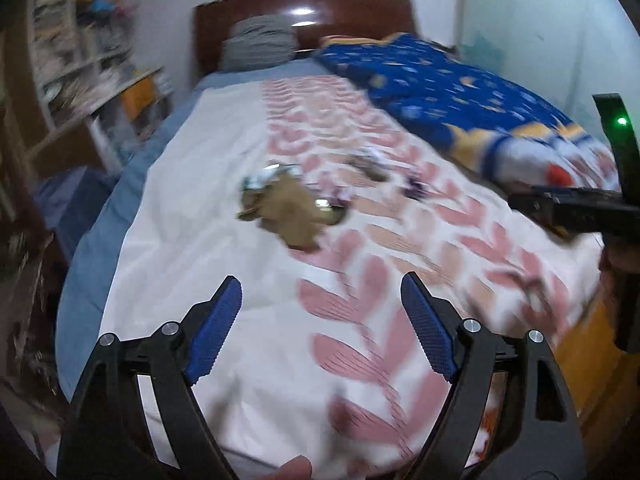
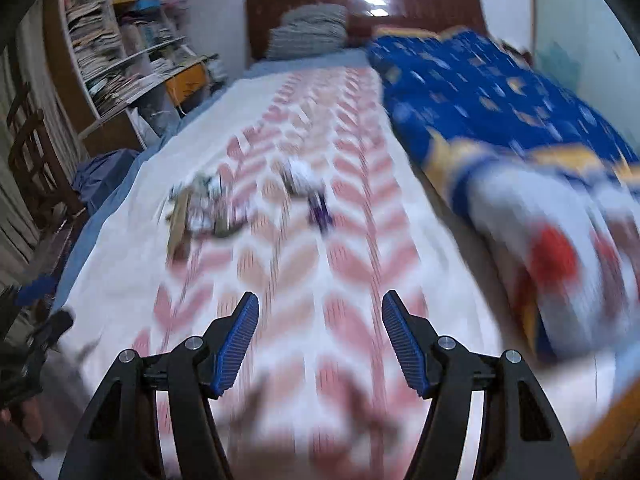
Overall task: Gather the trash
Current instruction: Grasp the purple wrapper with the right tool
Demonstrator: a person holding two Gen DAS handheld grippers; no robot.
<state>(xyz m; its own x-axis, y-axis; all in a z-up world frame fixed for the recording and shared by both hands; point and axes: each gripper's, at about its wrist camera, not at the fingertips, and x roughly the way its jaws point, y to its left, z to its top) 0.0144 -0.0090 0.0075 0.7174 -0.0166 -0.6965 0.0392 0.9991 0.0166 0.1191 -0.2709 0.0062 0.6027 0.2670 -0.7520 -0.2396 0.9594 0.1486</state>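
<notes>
Approaching: both claws above the bed (image 1: 224,320), no trash picked yet.
left claw (image 1: 320,320): released, nothing between the pads.
trash pile (image 1: 288,208): crumpled brown paper and wrappers, mid-bed, left of the blue quilt (image 1: 460,92).
purple wrapper (image 2: 320,210): between pile and quilt, well apart from the pile.
right claw (image 2: 320,340): released, empty.
Next: drop onto the nearest scrap and clamp.
Obstruction: none on the sheet; blur hides item edges; no bin visible.

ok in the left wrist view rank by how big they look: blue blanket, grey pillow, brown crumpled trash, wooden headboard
1. blue blanket
2. wooden headboard
3. grey pillow and brown crumpled trash look alike; the trash lies nearer the camera, so no ranking.
</notes>
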